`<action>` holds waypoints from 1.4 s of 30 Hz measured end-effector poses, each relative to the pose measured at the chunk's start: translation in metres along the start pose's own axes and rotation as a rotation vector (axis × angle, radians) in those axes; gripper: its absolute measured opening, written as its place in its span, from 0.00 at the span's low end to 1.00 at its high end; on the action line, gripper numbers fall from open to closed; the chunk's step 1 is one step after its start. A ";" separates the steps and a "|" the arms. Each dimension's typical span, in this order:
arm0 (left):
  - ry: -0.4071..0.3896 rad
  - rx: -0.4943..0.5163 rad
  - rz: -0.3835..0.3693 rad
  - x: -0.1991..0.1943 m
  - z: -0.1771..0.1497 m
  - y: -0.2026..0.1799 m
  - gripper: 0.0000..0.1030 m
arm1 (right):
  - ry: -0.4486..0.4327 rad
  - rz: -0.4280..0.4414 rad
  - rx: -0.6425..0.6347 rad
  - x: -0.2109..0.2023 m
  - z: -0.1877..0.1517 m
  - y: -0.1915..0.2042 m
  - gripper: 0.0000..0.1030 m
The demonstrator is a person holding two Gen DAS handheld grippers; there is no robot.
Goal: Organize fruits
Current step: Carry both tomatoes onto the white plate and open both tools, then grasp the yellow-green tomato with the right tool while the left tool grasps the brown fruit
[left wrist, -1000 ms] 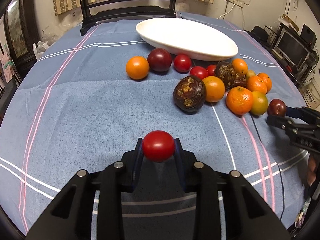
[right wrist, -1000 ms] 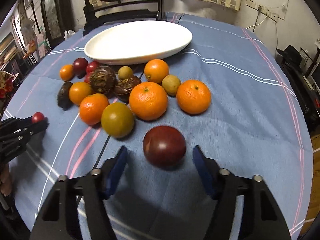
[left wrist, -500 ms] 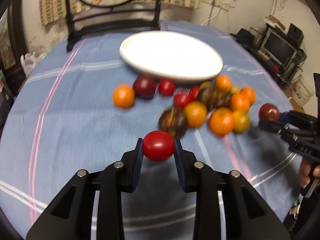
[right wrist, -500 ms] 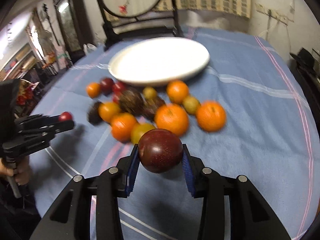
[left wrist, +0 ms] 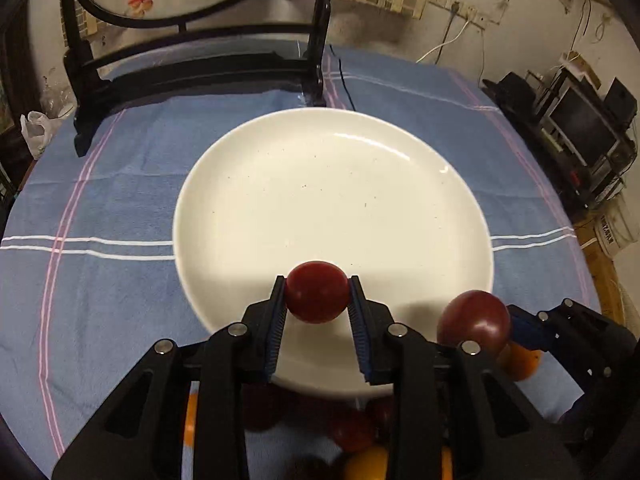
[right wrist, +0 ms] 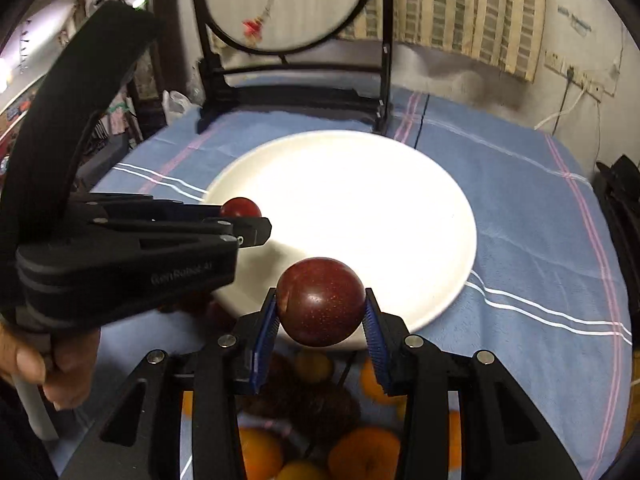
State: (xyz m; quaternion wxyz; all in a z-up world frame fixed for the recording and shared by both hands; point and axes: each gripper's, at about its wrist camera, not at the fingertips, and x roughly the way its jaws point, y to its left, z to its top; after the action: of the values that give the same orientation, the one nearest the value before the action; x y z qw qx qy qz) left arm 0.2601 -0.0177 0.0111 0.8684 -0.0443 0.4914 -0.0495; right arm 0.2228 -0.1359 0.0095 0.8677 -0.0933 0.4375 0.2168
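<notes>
The left tongs point(left wrist: 316, 300) are clamped on a small red tomato point(left wrist: 317, 291), their blue ribbed pads pressed to either side of it; in the left wrist view the tomato hangs over the near part of the white plate point(left wrist: 280, 200), which sits bare on the blue striped cloth point(left wrist: 120, 200) covering the counter; the right tongs point(right wrist: 320, 312) are clamped on a larger dark red plum point(right wrist: 321, 301), speckled and glossy, held over the plate's near rim; the right tongs' jaws have just been closing, with the plum between them, and the pads now press its sides; in the left wrist view the plum shows at lower right, just beside the plate's edge, with the right tongs' black frame behind it; in the right wrist view the left tongs reach in from the left with the tomato at their tip above the plate's left rim, and a hand point(right wrist: 52, 364) grips their handle at the lower left; the rest of the fruit lies on the cloth on the near side of the plate, mostly hidden under the tongs: oranges point(right wrist: 360, 452), a small yellowish fruit point(right wrist: 314, 366) and dark wrinkled fruits point(right wrist: 316, 412), blurred; beyond the plate a black wooden stand point(left wrist: 192, 68) holds a round embroidered panel point(right wrist: 288, 0); striped curtains point(right wrist: 460, 12) hang on the wall behind.
</notes>
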 end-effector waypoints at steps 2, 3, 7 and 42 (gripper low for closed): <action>0.013 0.001 0.005 0.011 0.003 0.000 0.29 | 0.030 -0.011 0.006 0.013 0.003 -0.004 0.41; 0.019 0.001 0.009 0.015 0.005 -0.001 0.29 | 0.038 -0.016 0.012 0.017 0.003 -0.006 0.41; 0.020 0.019 0.034 0.026 0.006 -0.005 0.70 | 0.024 -0.028 0.030 0.017 0.001 -0.011 0.66; -0.061 -0.001 0.076 -0.072 -0.194 0.020 0.89 | 0.074 -0.004 0.032 -0.059 -0.148 0.019 0.75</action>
State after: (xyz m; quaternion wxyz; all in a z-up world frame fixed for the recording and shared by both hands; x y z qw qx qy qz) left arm 0.0577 0.0058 -0.0293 0.8842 -0.0276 0.4661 -0.0150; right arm 0.0767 -0.1883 -0.0311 0.8528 -0.0883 0.4725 0.2043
